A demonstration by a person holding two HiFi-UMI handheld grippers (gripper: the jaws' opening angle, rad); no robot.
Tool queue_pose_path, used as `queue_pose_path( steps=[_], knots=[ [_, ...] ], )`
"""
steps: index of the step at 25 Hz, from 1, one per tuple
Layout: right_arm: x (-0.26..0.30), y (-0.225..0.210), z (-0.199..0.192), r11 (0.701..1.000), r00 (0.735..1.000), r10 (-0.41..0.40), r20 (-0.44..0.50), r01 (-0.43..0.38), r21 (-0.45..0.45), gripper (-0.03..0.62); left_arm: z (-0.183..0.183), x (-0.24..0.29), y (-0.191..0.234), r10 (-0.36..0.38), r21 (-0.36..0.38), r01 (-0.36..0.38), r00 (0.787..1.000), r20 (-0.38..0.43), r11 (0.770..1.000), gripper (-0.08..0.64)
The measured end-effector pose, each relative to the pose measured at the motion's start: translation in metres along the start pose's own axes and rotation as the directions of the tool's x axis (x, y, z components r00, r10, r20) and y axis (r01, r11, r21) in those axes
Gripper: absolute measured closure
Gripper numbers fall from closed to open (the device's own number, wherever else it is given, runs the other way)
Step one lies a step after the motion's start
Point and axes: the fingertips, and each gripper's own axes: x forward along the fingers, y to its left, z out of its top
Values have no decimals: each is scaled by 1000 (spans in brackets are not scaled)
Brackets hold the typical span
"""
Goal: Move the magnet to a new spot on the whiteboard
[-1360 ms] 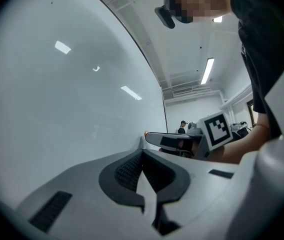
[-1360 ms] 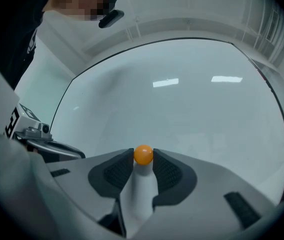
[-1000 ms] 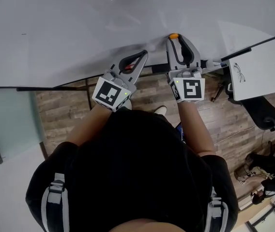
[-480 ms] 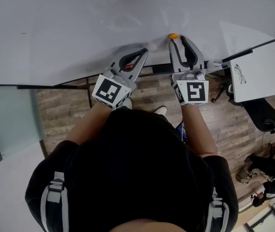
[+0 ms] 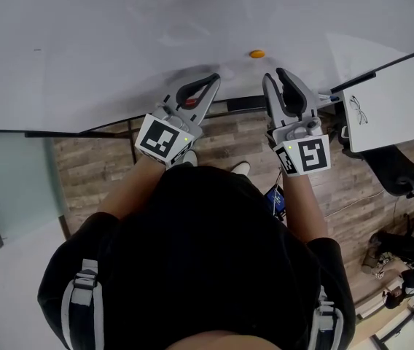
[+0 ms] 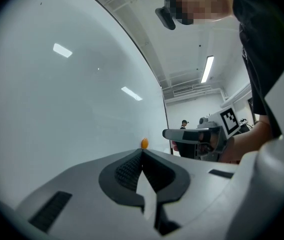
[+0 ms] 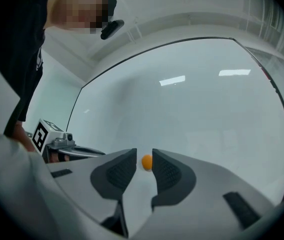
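A small orange magnet sticks to the whiteboard. My right gripper hangs a short way below and to the right of it, not touching it. In the right gripper view the magnet shows through the gap ahead of the tips. These jaws are open with nothing between them, and they have just been closing. My left gripper points at the board left of the magnet, shut and empty. From the left gripper view the magnet and the right gripper are visible.
A black rail runs along the whiteboard's lower edge. A white panel with a small drawing stands at the right, above a black chair. A glass panel is at the left. Wooden floor lies below.
The right gripper has drawn back from the magnet, towards the person and to the right, with its jaws narrower. The magnet stays on the board. The left gripper has not moved.
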Motion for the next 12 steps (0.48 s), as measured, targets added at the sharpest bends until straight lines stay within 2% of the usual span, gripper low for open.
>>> queue_pose_path(
  steps=[6,12],
  knots=[
    [-17,4,-13,1000,999,4,-45,-4,7,575,-2,-2,-7,-30,4,30,1000,2,1000,557],
    [-29,-1,-22,1000,998,-22,-67,22,7,591,-3,-5,-11,-27,6,26,1000,5,1000,557]
  ],
)
